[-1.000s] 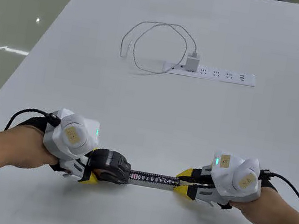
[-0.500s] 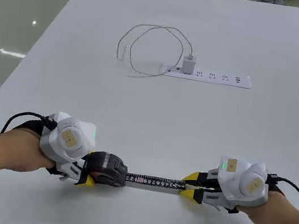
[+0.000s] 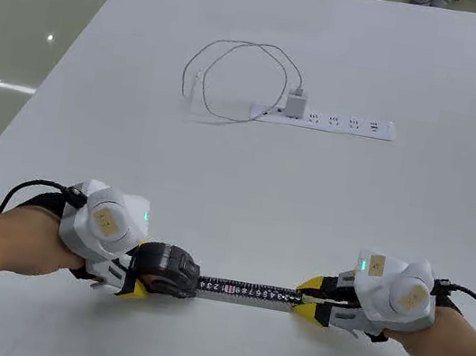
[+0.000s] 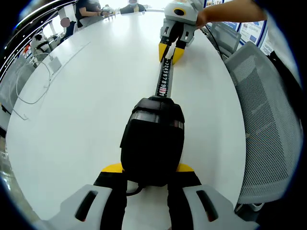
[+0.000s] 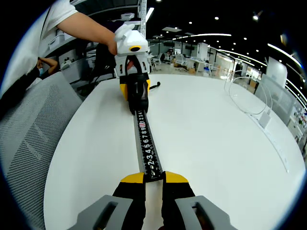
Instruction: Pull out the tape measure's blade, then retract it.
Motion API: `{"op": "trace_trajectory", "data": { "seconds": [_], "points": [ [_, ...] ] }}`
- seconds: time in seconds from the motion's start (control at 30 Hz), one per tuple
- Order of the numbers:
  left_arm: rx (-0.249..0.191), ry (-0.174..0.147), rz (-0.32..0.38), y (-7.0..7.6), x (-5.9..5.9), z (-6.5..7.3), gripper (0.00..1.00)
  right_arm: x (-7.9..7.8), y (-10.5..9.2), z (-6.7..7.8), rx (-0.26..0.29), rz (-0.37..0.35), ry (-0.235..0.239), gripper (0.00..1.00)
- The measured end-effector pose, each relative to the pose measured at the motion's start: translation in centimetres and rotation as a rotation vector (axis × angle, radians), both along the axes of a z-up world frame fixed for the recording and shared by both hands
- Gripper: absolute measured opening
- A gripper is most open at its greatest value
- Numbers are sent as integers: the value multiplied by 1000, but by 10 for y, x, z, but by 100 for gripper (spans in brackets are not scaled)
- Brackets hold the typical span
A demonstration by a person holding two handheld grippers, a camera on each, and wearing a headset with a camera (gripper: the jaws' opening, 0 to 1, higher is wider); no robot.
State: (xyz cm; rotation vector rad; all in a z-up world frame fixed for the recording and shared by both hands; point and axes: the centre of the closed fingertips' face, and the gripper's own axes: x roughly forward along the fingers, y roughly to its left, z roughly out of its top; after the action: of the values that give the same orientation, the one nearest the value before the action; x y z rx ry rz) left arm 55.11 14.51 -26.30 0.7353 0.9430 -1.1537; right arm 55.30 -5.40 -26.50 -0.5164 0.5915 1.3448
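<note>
Though well apart, hand-held grippers (image 3: 140, 282) (image 3: 307, 297) level.

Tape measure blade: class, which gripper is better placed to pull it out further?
Right: the right gripper is shut on the blade end, while the left gripper only anchors the case.

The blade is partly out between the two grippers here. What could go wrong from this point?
1. The right gripper pinches just the tip of the blade. If that grip slips, the blade could snap back into the case.
2. The left gripper grips the case near its rear end, so a harder pull might twist it or drag it across the table.
</note>
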Motion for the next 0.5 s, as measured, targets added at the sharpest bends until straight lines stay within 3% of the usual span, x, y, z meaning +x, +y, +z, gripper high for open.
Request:
{"op": "trace_trajectory", "data": {
  "seconds": [0.5],
  "points": [
    [3, -2, -1, 0, 0, 0, 27, 0, -17, 1, -17, -15, -1, 8]
  ]
}}
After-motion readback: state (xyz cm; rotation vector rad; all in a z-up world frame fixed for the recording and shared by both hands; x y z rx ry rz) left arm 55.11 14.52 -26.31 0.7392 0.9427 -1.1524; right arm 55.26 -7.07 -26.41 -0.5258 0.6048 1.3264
